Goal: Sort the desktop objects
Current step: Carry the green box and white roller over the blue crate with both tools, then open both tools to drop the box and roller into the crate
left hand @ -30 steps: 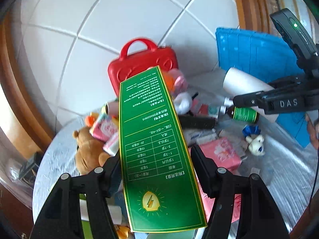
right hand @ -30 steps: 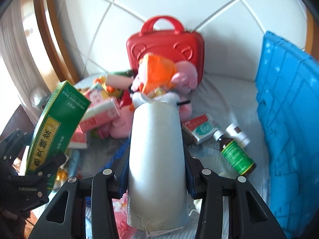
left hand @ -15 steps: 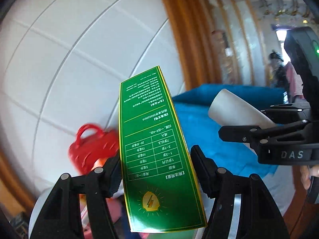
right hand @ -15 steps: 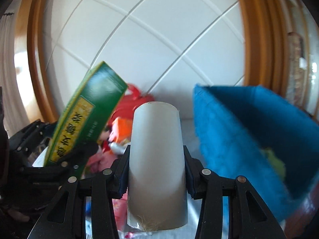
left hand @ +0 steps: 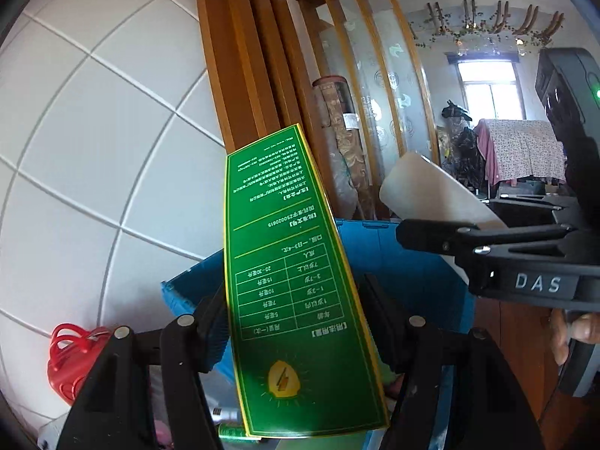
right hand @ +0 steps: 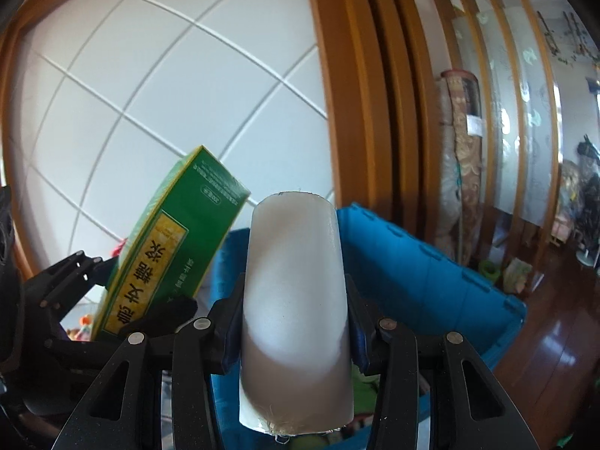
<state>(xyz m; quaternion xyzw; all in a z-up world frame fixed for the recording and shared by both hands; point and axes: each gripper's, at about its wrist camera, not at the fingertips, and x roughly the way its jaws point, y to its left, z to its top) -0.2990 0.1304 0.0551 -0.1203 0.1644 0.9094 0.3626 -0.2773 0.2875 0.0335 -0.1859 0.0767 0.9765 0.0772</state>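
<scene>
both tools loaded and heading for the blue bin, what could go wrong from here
The left tool grips the long green box low down, so its free top could lever and slip. The box and the white roll in the right tool sit close together and could knock each other over the bin.

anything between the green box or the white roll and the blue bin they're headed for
Nothing visible. The left gripper holds the green box and the right gripper holds the white roll, both raised just short of the blue bin, whose open top lies directly ahead with only air between.
</scene>
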